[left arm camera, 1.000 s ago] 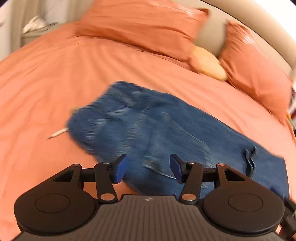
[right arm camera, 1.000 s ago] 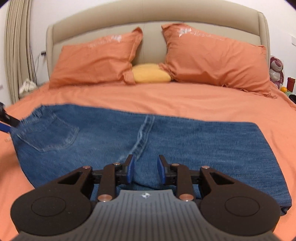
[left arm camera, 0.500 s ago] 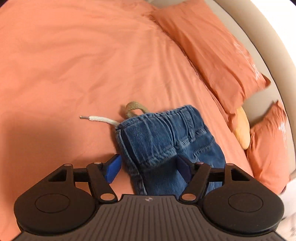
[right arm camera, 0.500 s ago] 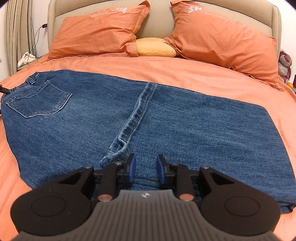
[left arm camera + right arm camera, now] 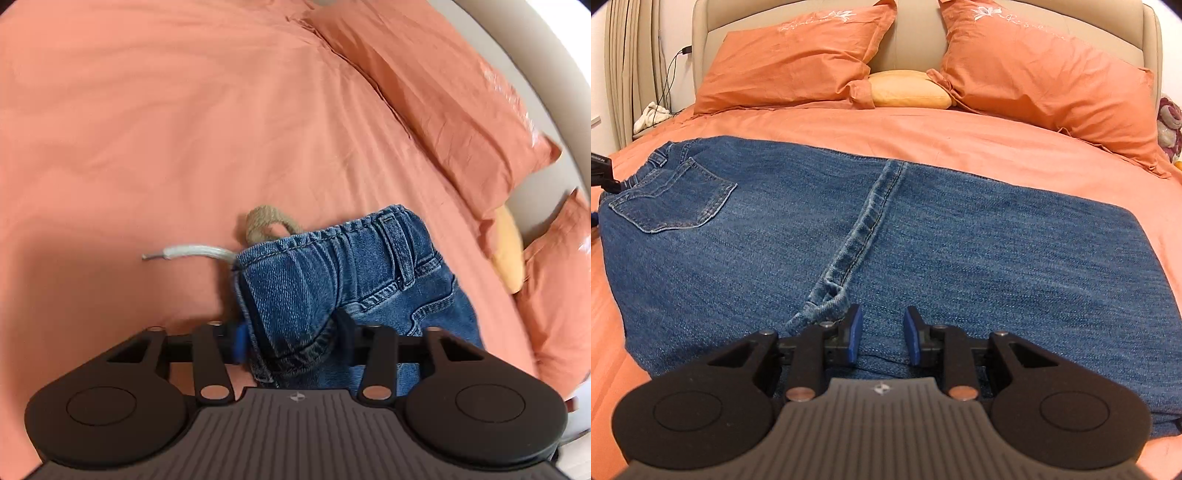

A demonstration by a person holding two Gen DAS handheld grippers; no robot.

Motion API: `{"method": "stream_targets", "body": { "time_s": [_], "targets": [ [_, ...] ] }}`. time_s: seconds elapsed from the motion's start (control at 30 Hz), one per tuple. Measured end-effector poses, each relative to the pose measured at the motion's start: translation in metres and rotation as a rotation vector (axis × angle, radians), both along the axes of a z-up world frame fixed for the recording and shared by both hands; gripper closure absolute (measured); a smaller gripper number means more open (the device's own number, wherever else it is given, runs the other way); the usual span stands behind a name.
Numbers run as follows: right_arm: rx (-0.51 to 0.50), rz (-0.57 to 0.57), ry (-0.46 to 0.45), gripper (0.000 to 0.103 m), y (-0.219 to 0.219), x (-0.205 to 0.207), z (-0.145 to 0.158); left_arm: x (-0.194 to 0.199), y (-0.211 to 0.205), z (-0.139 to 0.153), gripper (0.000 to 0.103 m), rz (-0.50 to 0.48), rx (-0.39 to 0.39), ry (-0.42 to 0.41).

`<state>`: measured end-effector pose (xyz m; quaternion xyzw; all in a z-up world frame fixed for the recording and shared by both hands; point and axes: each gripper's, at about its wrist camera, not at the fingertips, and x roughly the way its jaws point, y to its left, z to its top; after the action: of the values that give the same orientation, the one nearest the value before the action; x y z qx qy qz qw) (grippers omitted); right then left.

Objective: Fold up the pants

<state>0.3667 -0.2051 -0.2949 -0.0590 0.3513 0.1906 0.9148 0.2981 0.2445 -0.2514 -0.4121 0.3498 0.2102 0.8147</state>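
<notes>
Denim fills the lower half of the right wrist view: one pair of jeans [image 5: 923, 229] lies flat across the orange bedsheet [image 5: 960, 129], waist end at the left edge of the frame, leg hem at the right, inner seam running up the centre; one back pocket [image 5: 672, 206] shows at upper left; bare sheet stays free above the jeans up to the pillows and in a strip along the left edge. The right gripper [image 5: 882, 338] sits low over the near edge of the denim, jaws a narrow gap apart; whether cloth is pinched between them I cannot tell. In the left wrist view the left gripper [image 5: 291, 341] has just been closing, and its jaws now press on the bunched corner of the waistband [image 5: 332, 266] in the lower centre; a wide stretch of empty sheet opens above and to the left of it. Beside the waistband lie one tan loop [image 5: 266, 221] and one pale cord [image 5: 192, 253] pointing left. Two orange pillows [image 5: 798, 55] lean on the beige headboard [image 5: 916, 37]; one small yellow cushion [image 5: 908, 88] sits between them.
</notes>
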Motion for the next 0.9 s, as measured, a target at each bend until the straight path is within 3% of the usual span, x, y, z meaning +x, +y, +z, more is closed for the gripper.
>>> {"method": "stream_targets", "body": {
  "time_s": [0.13, 0.3, 0.4, 0.47, 0.53, 0.73, 0.9],
  "targets": [
    [0.008, 0.002, 0.016, 0.08, -0.002, 0.002, 0.002, 0.015, -0.015, 0.029, 0.077, -0.029, 0.091, 0.069],
    [0.002, 0.006, 0.001, 0.08, -0.002, -0.002, 0.006, 0.021, -0.039, 0.082, 0.082, -0.085, 0.195, 0.033],
    [0.027, -0.006, 0.005, 0.064, -0.009, -0.005, 0.016, 0.022, -0.068, 0.119, 0.082, -0.124, 0.261, -0.023],
    [0.048, -0.012, -0.008, 0.047, -0.017, -0.01, 0.028, 0.022, -0.094, 0.145, 0.082, -0.165, 0.324, -0.061],
    [0.08, -0.019, -0.015, 0.037, -0.027, -0.014, 0.036, 0.024, -0.124, 0.17, 0.083, -0.208, 0.395, -0.095],
    [0.233, -0.082, 0.067, 0.033, -0.067, -0.011, 0.047, 0.039, -0.231, 0.226, 0.084, -0.359, 0.58, -0.182],
    [0.381, -0.185, 0.092, 0.033, -0.111, -0.012, 0.054, 0.052, -0.321, 0.236, 0.084, -0.513, 0.713, -0.235]
  ]
}}
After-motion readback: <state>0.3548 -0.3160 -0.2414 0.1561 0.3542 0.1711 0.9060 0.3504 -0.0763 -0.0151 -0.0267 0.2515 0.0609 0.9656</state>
